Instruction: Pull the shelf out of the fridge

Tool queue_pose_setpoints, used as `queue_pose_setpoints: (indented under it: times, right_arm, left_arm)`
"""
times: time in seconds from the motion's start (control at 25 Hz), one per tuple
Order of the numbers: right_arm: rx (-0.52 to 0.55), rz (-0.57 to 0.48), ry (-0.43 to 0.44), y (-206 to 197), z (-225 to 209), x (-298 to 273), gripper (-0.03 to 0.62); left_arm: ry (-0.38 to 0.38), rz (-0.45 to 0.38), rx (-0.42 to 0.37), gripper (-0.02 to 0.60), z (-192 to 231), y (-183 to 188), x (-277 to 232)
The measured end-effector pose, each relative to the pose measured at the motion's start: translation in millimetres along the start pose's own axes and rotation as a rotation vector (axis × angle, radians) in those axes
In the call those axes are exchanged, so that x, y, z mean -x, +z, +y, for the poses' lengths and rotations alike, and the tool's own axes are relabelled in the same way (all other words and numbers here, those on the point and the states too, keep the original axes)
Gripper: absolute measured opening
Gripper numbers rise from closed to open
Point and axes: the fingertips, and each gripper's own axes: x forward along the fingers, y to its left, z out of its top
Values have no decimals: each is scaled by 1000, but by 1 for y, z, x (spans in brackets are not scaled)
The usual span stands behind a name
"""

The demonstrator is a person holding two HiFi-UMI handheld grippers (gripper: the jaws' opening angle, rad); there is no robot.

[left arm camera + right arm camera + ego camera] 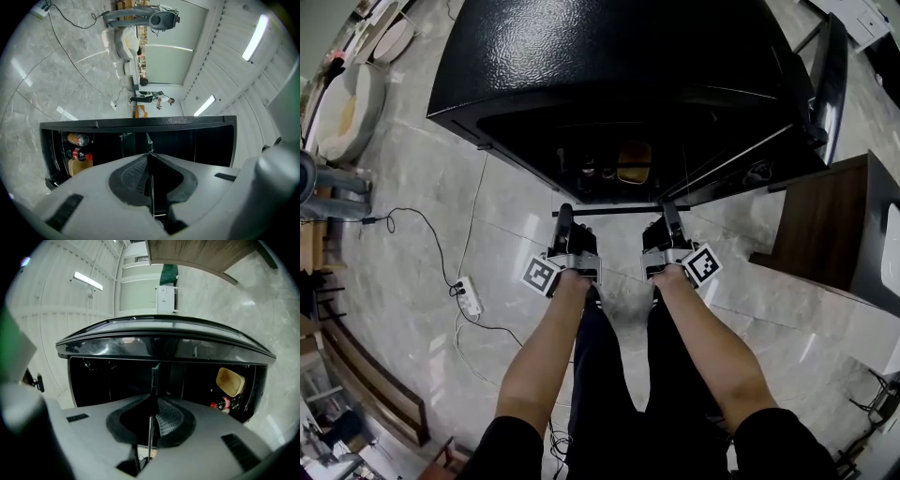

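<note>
The fridge [609, 66] is a low black box on the tiled floor [422, 187], seen from above, with its door [831, 75] swung open to the right. The shelf [619, 209] is a thin flat sheet whose front edge shows as a dark bar just outside the fridge's open front, in front of the person's legs. Both arms reach forward side by side. The left gripper [565, 214] holds the left part of that front edge and the right gripper [672, 211] holds the right part, well apart from each other along the bar. In the left gripper view, the left gripper [150, 157] has its jaws pressed together on the shelf [152, 197], which runs edge-on as a thin line between the ribbed pads. In the right gripper view, the right gripper [152, 397] is clamped the same way on the shelf [150, 427]. Deep inside the dark fridge lie two bottles [78, 139], one with a red cap, beside a tan tub [229, 380]. A brown wooden cabinet [825, 225] stands at the right, and a white power strip [469, 295] with its cable lies on the floor at the left.
</note>
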Motion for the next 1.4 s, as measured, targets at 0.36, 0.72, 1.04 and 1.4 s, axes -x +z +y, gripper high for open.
queue_pose_setpoints:
  times: [0.36, 0.72, 1.04, 1.4]
  right_arm:
    - [-7, 5, 7, -6, 1, 13, 40]
    - [31, 18, 21, -11, 3, 29, 40]
    - [37, 17, 27, -13, 2, 43, 40]
    - [51, 26, 34, -12, 3, 56, 40]
  left_arm:
    - [-12, 0, 3, 37, -3, 0, 14]
    - [-40, 24, -8, 37, -2, -3, 29]
    - [-54, 30, -9, 37, -2, -6, 39]
    - [-70, 36, -13, 37, -5, -14, 48]
